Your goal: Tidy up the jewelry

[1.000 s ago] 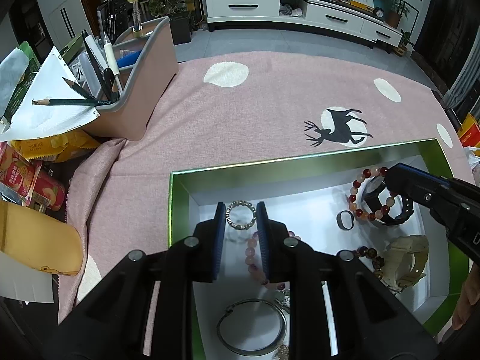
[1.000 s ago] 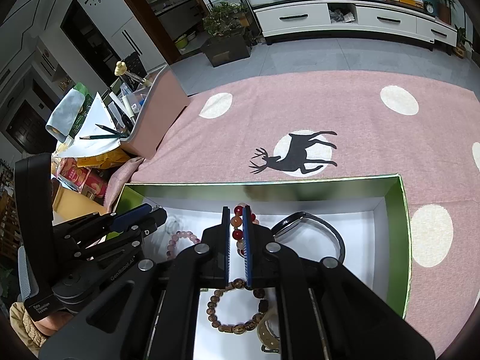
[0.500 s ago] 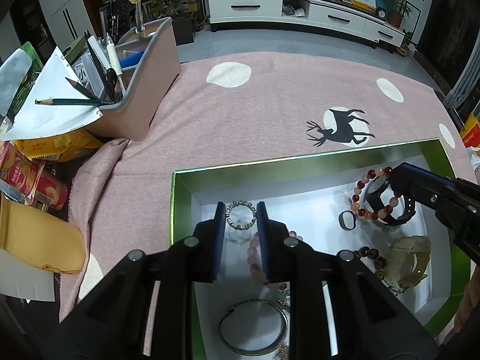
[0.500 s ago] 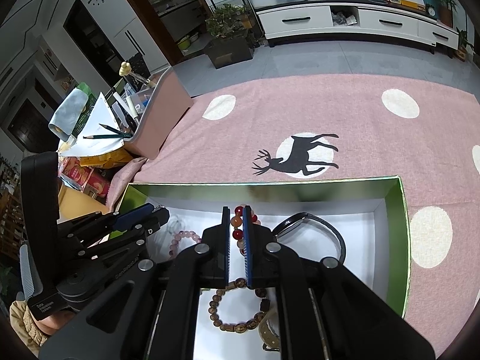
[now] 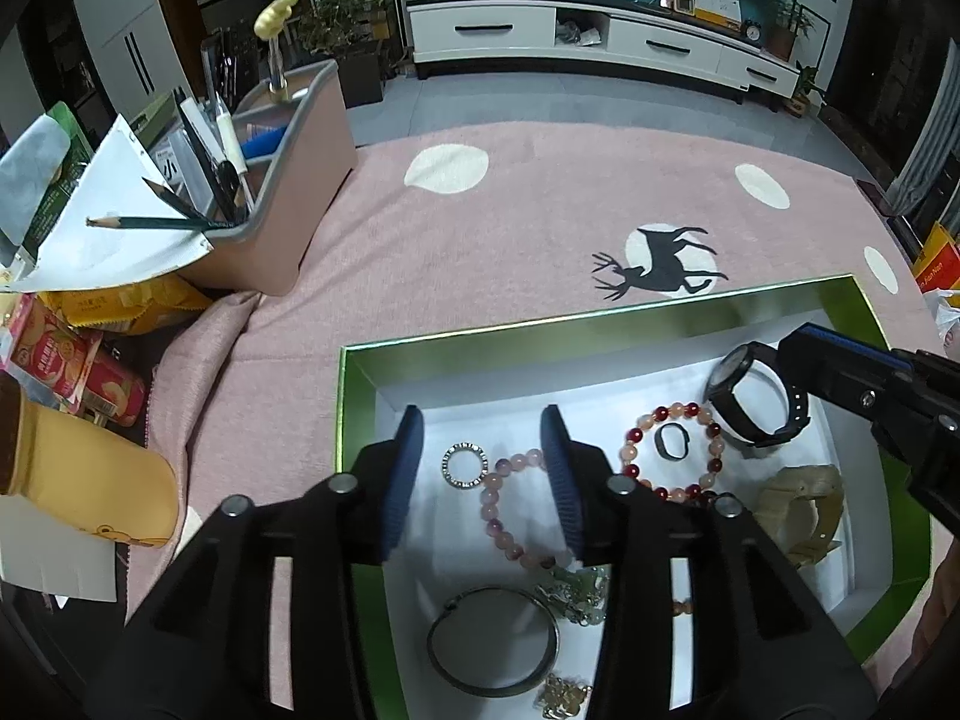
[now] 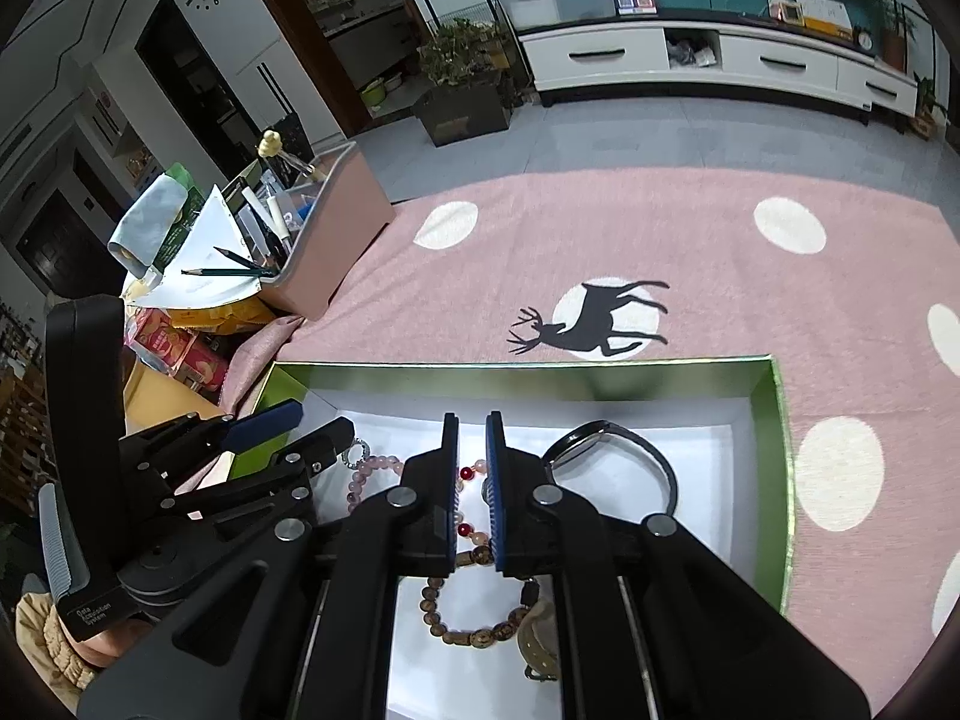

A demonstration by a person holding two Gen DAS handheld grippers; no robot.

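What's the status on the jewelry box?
Left gripper fingers just opened, nothing held, above pink bracelet and ring. Right gripper shut, empty, over red bracelet. All pieces in box; nothing blocking.

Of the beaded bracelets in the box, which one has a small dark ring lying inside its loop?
The red-and-peach beaded bracelet, right of the left hand-held gripper: the small dark ring lies within it. The pale pink bracelet encloses nothing.

Pink deer-print cloth, grey-rimmed stationery caddy – pencils, snack packets, white TV cabinet
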